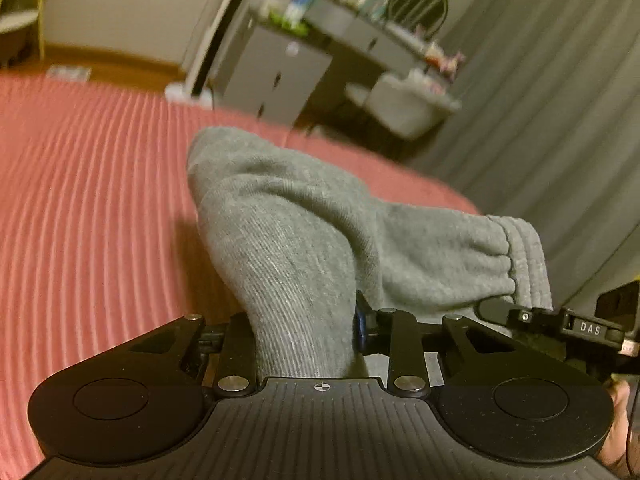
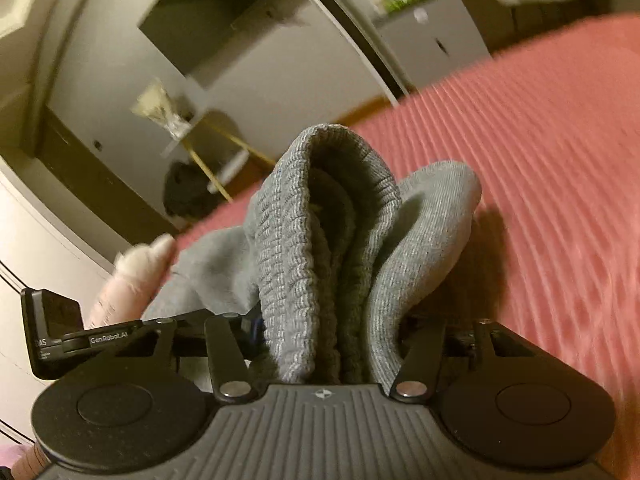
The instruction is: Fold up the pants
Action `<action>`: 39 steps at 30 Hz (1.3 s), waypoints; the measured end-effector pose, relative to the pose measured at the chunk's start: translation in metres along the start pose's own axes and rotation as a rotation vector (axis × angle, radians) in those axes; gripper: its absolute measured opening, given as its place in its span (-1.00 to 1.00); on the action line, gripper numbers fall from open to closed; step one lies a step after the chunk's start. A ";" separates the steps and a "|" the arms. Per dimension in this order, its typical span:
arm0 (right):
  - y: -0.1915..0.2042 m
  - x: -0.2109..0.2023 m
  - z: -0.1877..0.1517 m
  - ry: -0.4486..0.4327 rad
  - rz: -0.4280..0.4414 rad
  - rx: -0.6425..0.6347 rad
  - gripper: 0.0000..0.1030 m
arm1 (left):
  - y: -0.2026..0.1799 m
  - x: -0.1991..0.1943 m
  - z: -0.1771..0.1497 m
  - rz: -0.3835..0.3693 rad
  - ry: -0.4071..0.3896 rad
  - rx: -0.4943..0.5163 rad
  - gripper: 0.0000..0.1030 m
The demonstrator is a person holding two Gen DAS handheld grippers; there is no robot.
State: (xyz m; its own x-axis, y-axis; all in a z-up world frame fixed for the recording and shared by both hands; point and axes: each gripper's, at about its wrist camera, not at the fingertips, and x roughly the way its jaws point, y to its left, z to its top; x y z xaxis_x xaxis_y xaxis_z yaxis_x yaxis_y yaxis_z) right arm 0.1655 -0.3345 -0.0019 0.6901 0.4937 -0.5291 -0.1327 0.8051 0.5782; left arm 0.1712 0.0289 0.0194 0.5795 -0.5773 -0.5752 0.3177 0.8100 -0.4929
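Observation:
The grey knit pants (image 1: 296, 240) lie bunched on a pink ribbed bed cover (image 1: 92, 200). My left gripper (image 1: 306, 336) is shut on a fold of the pants' leg fabric, which rises from between its jaws. The elastic waistband shows at the right (image 1: 516, 256), where the right gripper's body (image 1: 560, 320) enters the view. In the right wrist view my right gripper (image 2: 328, 344) is shut on the ribbed waistband (image 2: 304, 240), folded into several layers. The fingertips of both grippers are hidden by cloth. The left gripper's body (image 2: 60, 332) shows at the left.
The bed cover (image 2: 540, 160) stretches wide around the pants. A grey cabinet with small items on top (image 1: 320, 52) and grey curtains (image 1: 540, 120) stand beyond the bed. A pale pink object (image 2: 132, 276) lies at the bed's edge near the left gripper.

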 end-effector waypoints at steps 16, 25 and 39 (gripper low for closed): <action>0.021 -0.009 -0.024 -0.297 -0.407 -0.092 -0.22 | -0.021 0.029 -0.061 0.457 0.042 0.109 0.86; 0.004 -0.022 -0.052 -0.298 -0.481 0.078 -0.01 | 0.004 -0.004 -0.082 0.459 -0.027 0.015 0.90; -0.040 0.001 -0.060 -0.194 -0.180 0.434 0.47 | -0.020 -0.012 -0.105 0.492 -0.013 0.094 0.88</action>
State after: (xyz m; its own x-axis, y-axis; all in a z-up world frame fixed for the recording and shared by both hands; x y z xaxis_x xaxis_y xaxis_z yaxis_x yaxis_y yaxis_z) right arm 0.1287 -0.3465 -0.0623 0.7999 0.2561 -0.5428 0.2802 0.6404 0.7151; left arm 0.0793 0.0090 -0.0326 0.6869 -0.1234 -0.7162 0.0701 0.9921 -0.1037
